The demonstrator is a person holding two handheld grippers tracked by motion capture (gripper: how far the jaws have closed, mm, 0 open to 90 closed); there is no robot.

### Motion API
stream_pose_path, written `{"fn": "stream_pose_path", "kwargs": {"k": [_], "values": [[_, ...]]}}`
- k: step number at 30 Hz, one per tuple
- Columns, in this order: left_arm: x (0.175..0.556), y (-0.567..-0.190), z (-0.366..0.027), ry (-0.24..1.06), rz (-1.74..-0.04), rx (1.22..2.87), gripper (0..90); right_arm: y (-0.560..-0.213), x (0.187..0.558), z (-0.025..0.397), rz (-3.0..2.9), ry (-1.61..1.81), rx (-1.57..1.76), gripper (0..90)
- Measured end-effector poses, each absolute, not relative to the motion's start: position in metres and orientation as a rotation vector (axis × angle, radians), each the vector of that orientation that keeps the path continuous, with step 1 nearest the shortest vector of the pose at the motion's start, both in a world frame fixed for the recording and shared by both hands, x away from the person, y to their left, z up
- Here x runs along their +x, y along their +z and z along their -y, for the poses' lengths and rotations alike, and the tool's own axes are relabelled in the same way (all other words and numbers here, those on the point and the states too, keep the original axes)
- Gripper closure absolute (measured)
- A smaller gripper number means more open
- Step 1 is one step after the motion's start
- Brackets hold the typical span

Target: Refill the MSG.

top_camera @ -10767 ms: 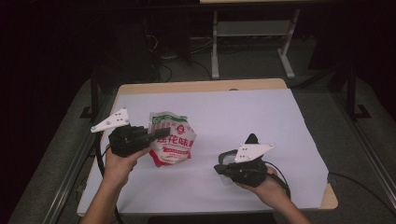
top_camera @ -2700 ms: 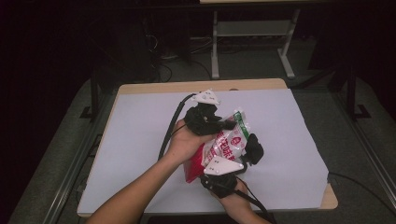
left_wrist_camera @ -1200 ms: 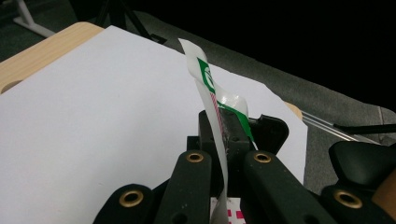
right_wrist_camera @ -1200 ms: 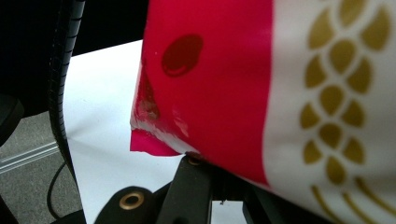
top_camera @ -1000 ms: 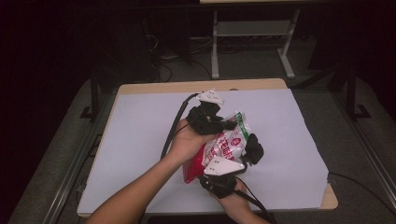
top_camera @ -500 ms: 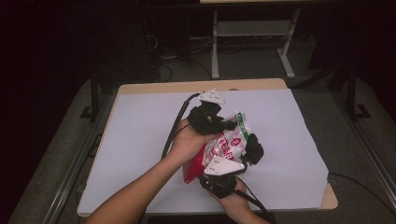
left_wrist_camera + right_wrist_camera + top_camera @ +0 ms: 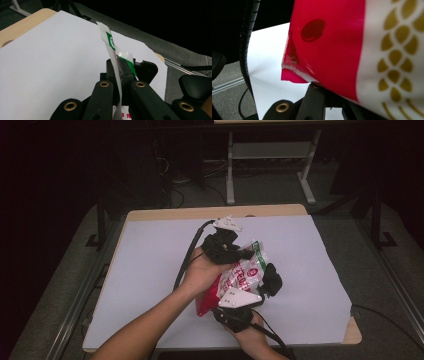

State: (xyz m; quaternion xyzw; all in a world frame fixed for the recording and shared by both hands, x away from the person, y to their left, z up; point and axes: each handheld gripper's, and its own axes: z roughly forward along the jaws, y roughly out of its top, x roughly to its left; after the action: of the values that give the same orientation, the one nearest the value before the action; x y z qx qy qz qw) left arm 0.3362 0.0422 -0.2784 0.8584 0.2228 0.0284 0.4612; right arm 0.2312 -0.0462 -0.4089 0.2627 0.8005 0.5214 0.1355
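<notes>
Bag (image 7: 240, 277) unmoved; both grippers clamped; table (image 7: 150, 265) around bare.

Our left hand-held gripper (image 7: 244, 254) and right hand-held gripper (image 7: 270, 281) are black, each with a grey three-cornered plate on top, brass-ringed screw holes on the jaws, and a thick black cable behind. Our forearms are without sleeves.

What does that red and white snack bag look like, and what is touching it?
The bag is shiny, crinkly plastic: red at the lower end, white in the middle with red print, and a green and white strip along the top edge. The right gripper view shows a gold pattern on its white part. It is held up above the white table, tilted. The left tool is shut on its top strip, the right tool grips its side, and the person's left hand rests against it.
</notes>
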Motion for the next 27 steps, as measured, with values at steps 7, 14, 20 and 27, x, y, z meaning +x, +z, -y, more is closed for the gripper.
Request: {"fn": "stream_pose_path", "kwargs": {"k": [7, 14, 20, 27], "values": [[0.3364, -0.2787, -0.0412, 0.075, -0.554, 2.121, 90.0, -0.4094, 0.231, 0.0457, -2.318, 1.517, 0.761, 90.0], [0.3373, -0.2792, -0.0407, 0.074, -0.555, 2.125, 90.0, -0.4094, 0.2312, 0.045, -2.315, 1.523, 0.759, 90.0], [0.3373, -0.2784, -0.0403, 0.074, -0.557, 2.127, 90.0, -0.409, 0.2314, 0.0447, -2.311, 1.529, 0.76, 90.0], [0.3365, -0.2779, -0.0387, 0.079, -0.557, 2.128, 90.0, -0.4082, 0.2309, 0.0445, -2.308, 1.538, 0.76, 90.0]]}}
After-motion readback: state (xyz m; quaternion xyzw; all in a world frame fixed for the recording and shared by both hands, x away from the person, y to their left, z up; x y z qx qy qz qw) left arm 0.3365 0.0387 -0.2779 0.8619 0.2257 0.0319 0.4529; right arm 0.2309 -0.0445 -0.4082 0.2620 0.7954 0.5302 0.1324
